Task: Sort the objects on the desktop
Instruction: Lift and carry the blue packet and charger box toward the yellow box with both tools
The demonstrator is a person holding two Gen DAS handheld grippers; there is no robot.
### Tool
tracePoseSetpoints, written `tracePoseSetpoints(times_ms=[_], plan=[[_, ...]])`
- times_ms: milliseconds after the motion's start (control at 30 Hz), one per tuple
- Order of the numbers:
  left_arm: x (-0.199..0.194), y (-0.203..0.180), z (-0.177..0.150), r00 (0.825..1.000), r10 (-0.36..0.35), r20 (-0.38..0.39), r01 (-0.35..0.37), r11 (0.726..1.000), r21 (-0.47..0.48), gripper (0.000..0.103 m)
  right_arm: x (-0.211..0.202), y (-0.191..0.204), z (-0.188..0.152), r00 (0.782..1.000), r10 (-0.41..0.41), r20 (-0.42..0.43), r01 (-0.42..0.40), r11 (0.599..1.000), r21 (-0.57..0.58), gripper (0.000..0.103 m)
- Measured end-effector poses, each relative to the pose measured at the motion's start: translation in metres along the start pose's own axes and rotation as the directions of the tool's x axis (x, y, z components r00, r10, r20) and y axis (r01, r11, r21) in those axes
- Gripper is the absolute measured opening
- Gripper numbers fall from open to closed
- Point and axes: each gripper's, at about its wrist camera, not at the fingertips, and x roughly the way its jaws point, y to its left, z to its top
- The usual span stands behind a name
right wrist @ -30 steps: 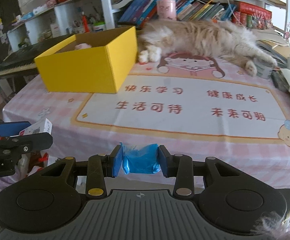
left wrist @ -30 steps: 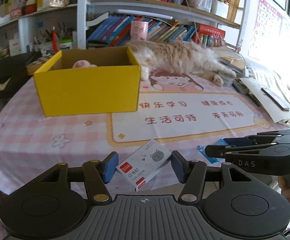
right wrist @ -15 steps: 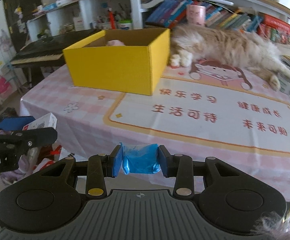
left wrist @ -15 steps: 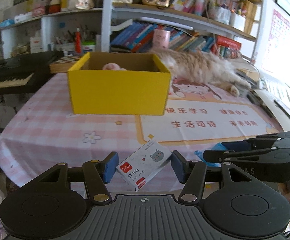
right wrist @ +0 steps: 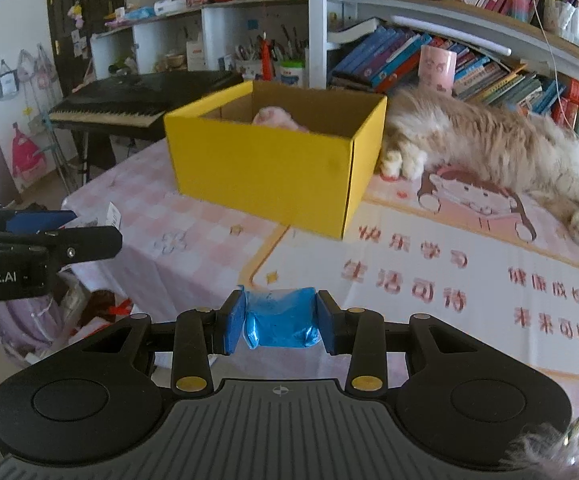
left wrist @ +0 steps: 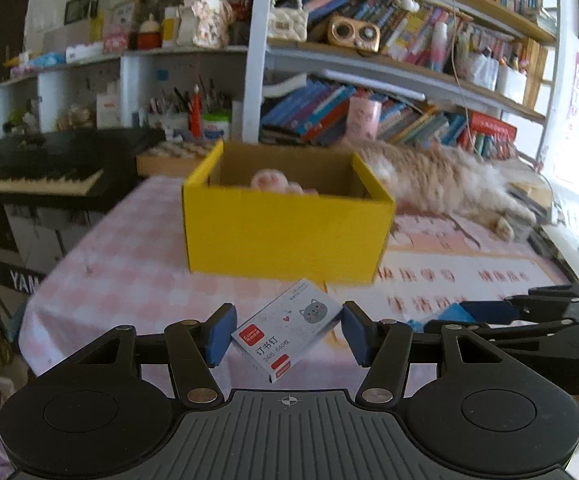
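Left wrist: staple box [left wrist: 287,334] pinched between fingers [left wrist: 220,334]; right fingers [right wrist: 234,328] squeezing blue packet [right wrist: 281,323].

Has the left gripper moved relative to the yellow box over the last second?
Yes. The left gripper, shut on the staple box, has swung leftward: the yellow box now sits centred ahead instead of at left.

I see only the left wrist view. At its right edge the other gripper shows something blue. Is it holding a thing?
Observer: Yes. In the right wrist view the right gripper is shut on a blue packet.
Operator: Is anything close to the yellow box on that side? The box hides it from me.
Observer: The cat has its front paws on the table, close beside the right wall of the yellow box. I cannot tell whether they touch it.
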Motion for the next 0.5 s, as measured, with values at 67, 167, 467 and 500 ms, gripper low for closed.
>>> tracePoseSetpoints(times_ms=[67, 167, 467, 500], plan=[[0.006, 0.002, 0.011, 1.000, 0.009, 0.028, -0.009, 1.000, -0.005, 0.057, 0.004, -0.004, 0.010, 1.000, 0.003, 0.018, -0.003, 1.000, -0.003, 0.035], [0.016, 0.002, 0.030, 0.998, 0.016, 0.068, -0.016, 1.000, -0.001, 0.057, 0.011, -0.010, 0.027, 0.999, 0.005, 0.052, -0.004, 1.000, -0.019, 0.035], [0.065, 0.000, 0.077, 0.992, 0.026, 0.121, -0.030, 0.999, 0.031, 0.057, 0.037, -0.041, 0.083, 0.990, -0.005, 0.144, 0.009, 1.000, -0.026, 0.035], [0.072, -0.001, 0.082, 0.992, 0.028, 0.126, -0.032, 0.999, 0.034, 0.057, 0.042, -0.046, 0.090, 0.989, -0.005, 0.149, 0.009, 1.000, -0.029, 0.035]])
